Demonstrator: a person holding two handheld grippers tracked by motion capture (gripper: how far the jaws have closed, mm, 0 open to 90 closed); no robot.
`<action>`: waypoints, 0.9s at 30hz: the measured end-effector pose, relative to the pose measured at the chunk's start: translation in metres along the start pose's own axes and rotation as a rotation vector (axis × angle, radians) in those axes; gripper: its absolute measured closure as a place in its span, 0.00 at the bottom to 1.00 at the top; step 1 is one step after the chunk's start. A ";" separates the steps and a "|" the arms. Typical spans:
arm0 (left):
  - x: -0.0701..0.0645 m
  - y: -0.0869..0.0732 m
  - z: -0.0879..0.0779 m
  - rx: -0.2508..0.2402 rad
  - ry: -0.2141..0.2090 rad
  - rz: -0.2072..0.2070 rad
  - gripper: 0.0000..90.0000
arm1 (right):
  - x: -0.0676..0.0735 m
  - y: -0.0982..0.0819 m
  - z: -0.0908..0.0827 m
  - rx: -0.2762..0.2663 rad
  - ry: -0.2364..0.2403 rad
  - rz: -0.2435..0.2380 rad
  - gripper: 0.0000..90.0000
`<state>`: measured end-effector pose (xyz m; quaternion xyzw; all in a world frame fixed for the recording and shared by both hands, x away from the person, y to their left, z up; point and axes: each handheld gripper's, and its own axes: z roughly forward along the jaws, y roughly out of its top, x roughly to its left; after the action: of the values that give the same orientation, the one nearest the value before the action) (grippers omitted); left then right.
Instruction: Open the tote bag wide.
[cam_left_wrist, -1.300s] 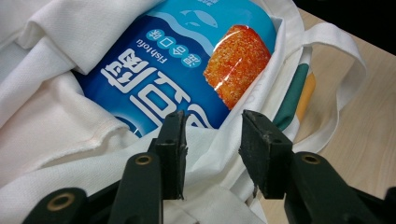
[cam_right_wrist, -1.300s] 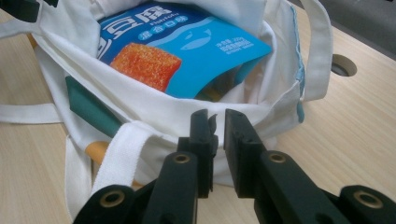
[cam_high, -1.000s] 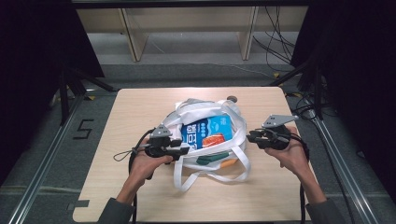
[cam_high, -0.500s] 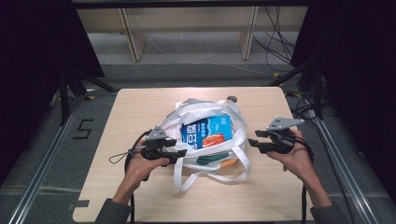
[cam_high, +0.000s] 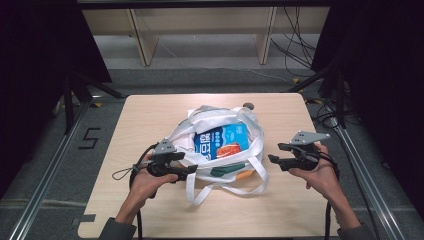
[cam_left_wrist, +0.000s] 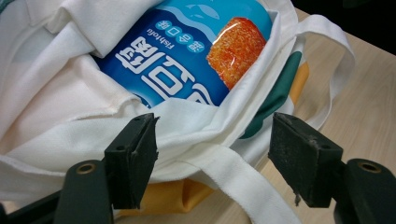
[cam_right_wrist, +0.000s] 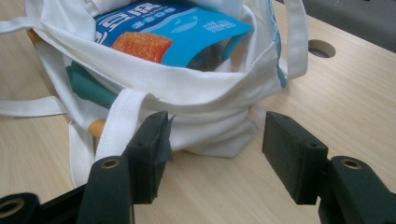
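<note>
Both grippers, left (cam_high: 186, 172) at 8 o'clock and right (cam_high: 272, 160) at 4 o'clock of the mid-table bag (cam_high: 210, 150), are standing wide open, having just been opening, gripping nothing. The left is straddling the rim without pinching. Withdrawing well probably means backing straight out, clearing the straps (cam_high: 220, 189) so the packet (cam_high: 221, 142) stays inside.

From the high view we look forward and down over the whole table (cam_high: 150, 115). Each gripper view rides low and close, facing the white tote bag (cam_left_wrist: 60, 116) from opposite sides. All three views share the bag and its blue packet (cam_right_wrist: 187, 28).
</note>
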<state>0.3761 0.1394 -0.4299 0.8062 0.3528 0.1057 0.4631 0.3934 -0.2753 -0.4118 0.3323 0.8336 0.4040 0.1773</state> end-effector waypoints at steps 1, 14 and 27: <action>-0.001 -0.001 0.000 -0.001 0.003 0.001 0.35 | 0.002 -0.001 -0.001 0.012 0.003 0.021 0.46; -0.006 -0.007 -0.005 -0.004 0.003 0.007 0.32 | 0.002 -0.014 -0.006 0.008 -0.007 0.028 0.42; -0.019 -0.023 -0.015 -0.035 0.013 0.026 0.32 | 0.014 -0.026 -0.012 -0.007 -0.002 0.018 0.41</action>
<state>0.3441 0.1443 -0.4372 0.8017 0.3435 0.1231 0.4733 0.3659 -0.2838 -0.4252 0.3396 0.8291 0.4080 0.1755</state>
